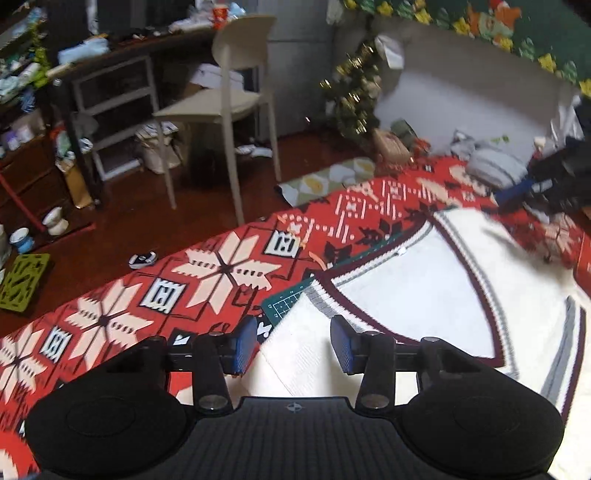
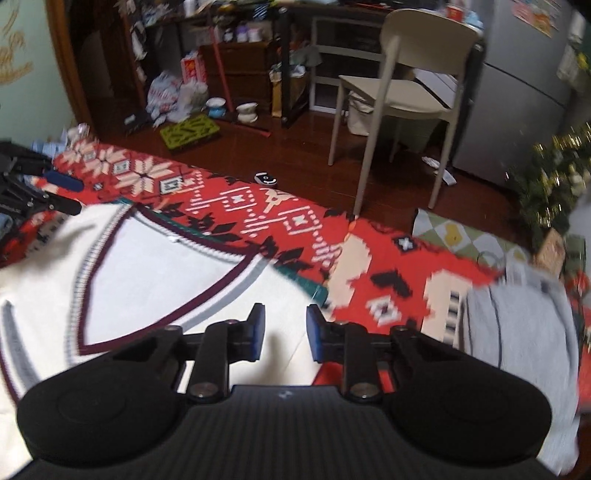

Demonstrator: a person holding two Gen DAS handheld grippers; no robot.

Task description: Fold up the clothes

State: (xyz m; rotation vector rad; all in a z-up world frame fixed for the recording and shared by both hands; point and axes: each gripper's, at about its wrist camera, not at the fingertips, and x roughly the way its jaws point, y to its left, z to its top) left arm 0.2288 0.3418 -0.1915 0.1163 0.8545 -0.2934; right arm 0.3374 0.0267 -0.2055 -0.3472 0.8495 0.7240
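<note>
A white sweater (image 1: 424, 295) is shown spread on the red blanket (image 1: 221, 266), neckline away; each shoulder lies just ahead of one hand-held gripper, left (image 1: 293, 345) and right (image 2: 282, 334), both shown part-open, nothing clamped

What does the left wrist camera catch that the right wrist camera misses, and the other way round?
Only the left wrist view shows the white wall panel behind the small Christmas tree and the green patterned cloth above it.

Only the right wrist view shows the pale green wall and the red-and-white carton.

Both show the white V-neck sweater on the red patterned blanket, the beige chair, the green mat and a grey folded garment.
</note>
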